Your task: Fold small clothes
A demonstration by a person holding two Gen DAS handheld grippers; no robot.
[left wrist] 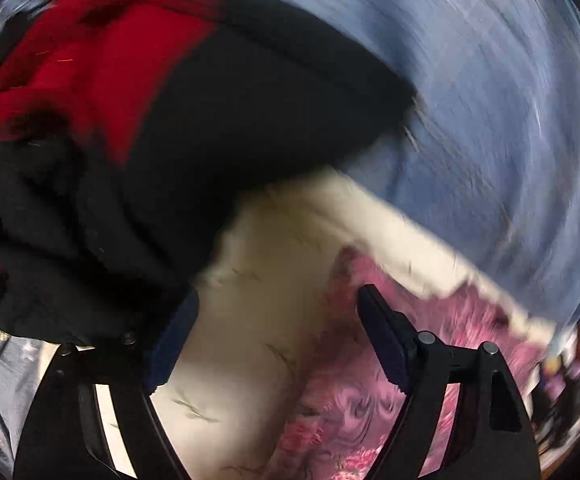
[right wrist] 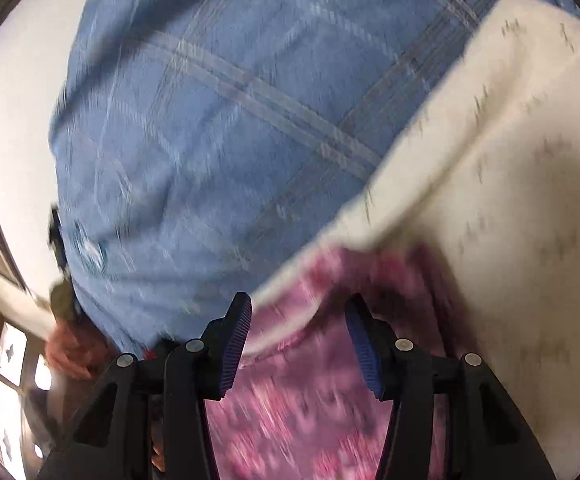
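A black and red garment point(left wrist: 137, 152) fills the left of the left wrist view and hangs over my left gripper's left finger. My left gripper point(left wrist: 277, 340) stands open, wide, above a cream cloth with small dark marks point(left wrist: 265, 280) and a pink patterned fabric point(left wrist: 370, 400); nothing is pressed between its pads. In the right wrist view my right gripper point(right wrist: 300, 344) is open over the same pink fabric point(right wrist: 290, 400), whose cream edge point(right wrist: 273, 292) reaches the left fingertip. The cream cloth point(right wrist: 510, 200) spreads to the right. Both views are blurred.
A blue plaid sheet point(right wrist: 209, 120) covers the surface beneath the clothes and also shows at the upper right of the left wrist view as the blue sheet point(left wrist: 490, 100). A pale wall point(right wrist: 13, 140) and a window point(right wrist: 9, 380) lie at the far left.
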